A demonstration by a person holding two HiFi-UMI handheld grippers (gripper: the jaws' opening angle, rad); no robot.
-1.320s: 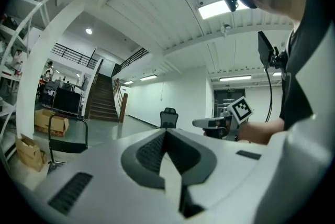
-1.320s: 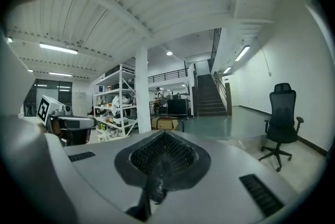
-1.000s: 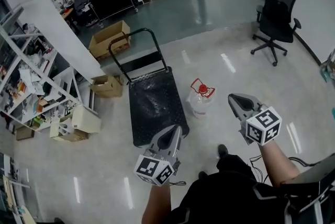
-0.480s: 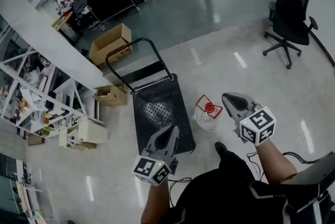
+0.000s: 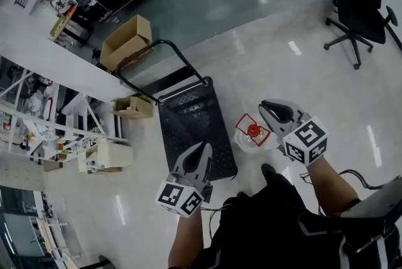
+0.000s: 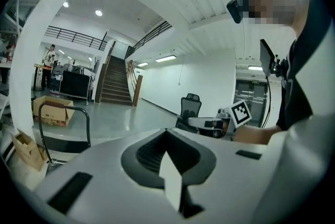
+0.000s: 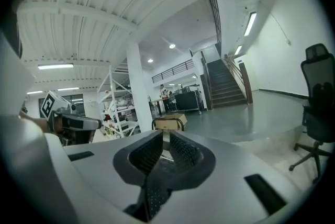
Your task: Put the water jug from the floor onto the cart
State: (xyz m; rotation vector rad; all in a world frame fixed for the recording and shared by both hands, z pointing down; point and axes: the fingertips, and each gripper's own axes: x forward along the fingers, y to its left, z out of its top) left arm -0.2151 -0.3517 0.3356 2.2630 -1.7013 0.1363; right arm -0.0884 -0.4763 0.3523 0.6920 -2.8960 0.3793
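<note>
Closer now, water jug lies at 7 o'clock of right gripper, whose jaws are all but closed, just cracking open on nothing; left gripper jaws closed, empty, at cart's 6 o'clock edge.

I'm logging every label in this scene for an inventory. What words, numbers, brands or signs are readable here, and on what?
No text here reads clearly.
Cardboard box: markings too blurred to read.
Small green sign: too small to read.
Water jug: no legible label.
Left gripper and right gripper: square black-and-white patterns only, no letters or numbers.
</note>
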